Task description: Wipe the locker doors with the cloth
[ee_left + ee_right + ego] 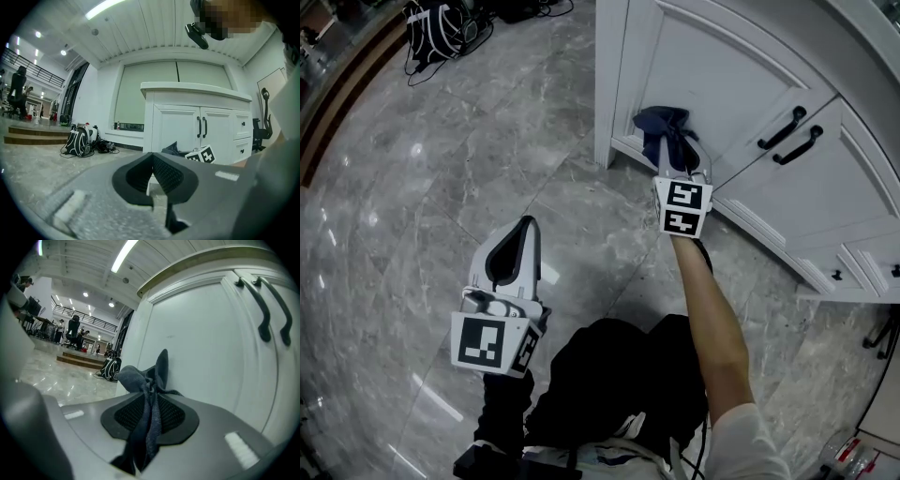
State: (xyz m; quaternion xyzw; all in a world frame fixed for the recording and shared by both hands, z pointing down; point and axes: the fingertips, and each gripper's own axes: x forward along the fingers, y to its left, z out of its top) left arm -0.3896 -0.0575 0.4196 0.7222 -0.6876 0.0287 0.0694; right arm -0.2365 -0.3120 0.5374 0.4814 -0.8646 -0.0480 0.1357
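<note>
- Dark blue cloth [666,131] clamped between the jaws of the right gripper [679,169], with the pads closed on its middle.
- Runs with its long axis in line with those jaws: 1 tail trailing back between the pads toward the handle end, and the bunched, twisted end sticking out past the tips.
- Points that bunched end at the locker and touches the left door [722,66] low on its panel, near the bottom left corner.
- In the right gripper view, the same cloth [140,380] against the white left door [201,343], with 1 pointed flap standing up along the panel.
- 2 black handles [781,129] up and to the right, well apart from the cloth, at the seam between the left door and the right door [825,202].
- Both doors shut, with nothing of the inside visible.
- Small drawer fronts [862,267] just beside the right door, also shut.
- Left gripper [526,230] low over the grey marble floor [412,187], well apart from the locker.
- Jaws of the left gripper [153,157] closed tip to tip, with nothing between them, aimed toward the locker front.
- Black backpack [436,28] on the floor, well off to the left of the locker; contents impossible to tell.
</note>
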